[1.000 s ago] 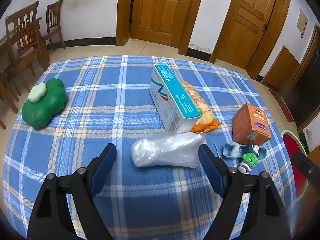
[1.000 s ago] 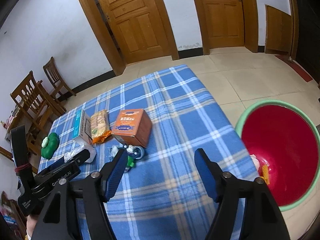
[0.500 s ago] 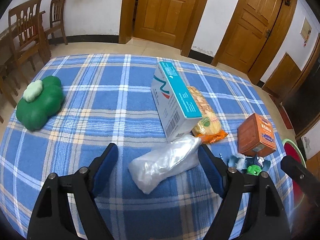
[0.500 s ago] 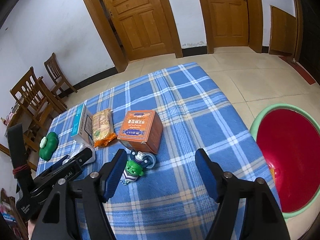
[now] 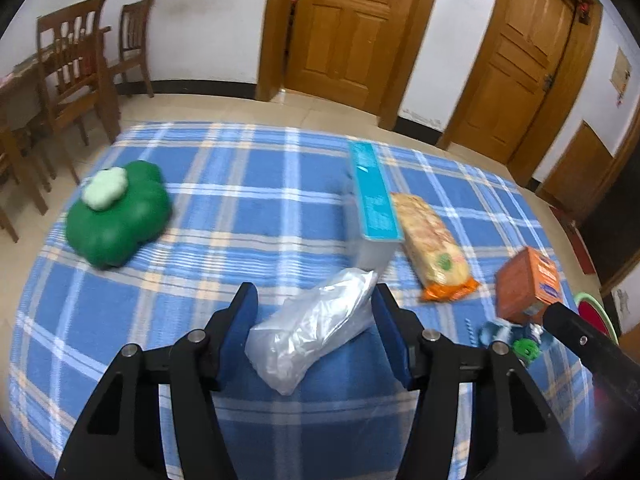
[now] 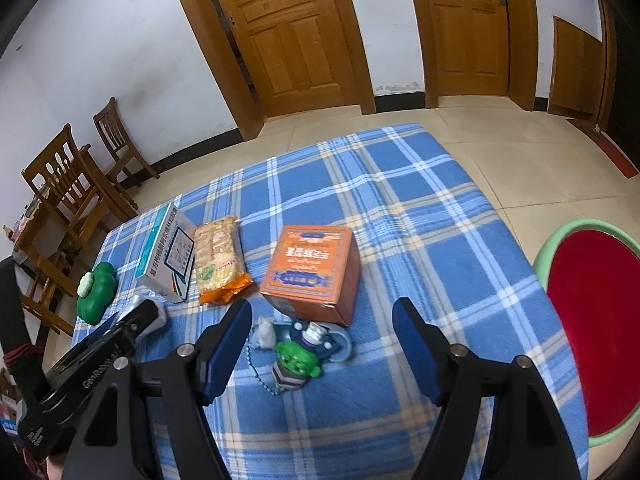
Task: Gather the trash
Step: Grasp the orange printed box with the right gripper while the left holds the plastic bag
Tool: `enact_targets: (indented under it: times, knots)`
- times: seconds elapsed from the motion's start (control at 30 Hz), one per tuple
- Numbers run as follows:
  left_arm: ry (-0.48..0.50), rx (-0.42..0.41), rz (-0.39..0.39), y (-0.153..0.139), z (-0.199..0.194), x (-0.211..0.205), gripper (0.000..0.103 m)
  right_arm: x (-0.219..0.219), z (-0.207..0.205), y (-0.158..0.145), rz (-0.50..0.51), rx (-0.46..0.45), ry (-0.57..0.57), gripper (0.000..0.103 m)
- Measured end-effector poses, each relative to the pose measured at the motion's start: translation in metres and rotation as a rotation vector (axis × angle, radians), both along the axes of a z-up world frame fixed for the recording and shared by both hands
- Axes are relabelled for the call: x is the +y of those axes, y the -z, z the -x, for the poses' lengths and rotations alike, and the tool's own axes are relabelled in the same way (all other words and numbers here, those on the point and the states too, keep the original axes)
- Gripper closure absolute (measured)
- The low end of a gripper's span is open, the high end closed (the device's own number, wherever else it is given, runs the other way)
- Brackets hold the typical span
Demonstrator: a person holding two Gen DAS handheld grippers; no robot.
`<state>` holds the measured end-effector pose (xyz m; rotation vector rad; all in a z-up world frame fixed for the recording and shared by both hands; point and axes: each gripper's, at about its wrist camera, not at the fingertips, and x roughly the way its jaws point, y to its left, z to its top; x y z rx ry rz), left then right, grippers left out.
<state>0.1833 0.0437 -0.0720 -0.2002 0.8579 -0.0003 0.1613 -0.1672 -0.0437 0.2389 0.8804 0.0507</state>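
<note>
The left gripper (image 5: 314, 306), jaws just closing, straddles the plastic bag (image 5: 312, 330), which lies slantwise near-left to far-right; contact looks unsure. The right gripper (image 6: 322, 318) hovers open and empty.

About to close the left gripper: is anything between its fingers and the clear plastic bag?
Nothing visible. The clear plastic bag already lies between the left gripper's fingers, which have just been closing. The teal-topped box stands just beyond the bag's far end, outside the gap.
</note>
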Motion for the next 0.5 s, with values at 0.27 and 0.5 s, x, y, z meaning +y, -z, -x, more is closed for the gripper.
enact_targets:
  times: [0.27, 0.5]
  knots:
    - [-0.04, 0.001, 0.003, 0.001, -0.001, 0.013, 0.044, 0.013, -0.015, 0.007, 0.031, -0.005, -0.007, 0.024]
    - [-0.048, 0.01, 0.013, 0.003, 0.0, 0.016, 0.044, 0.013, -0.026, 0.016, 0.035, 0.017, -0.002, 0.036]
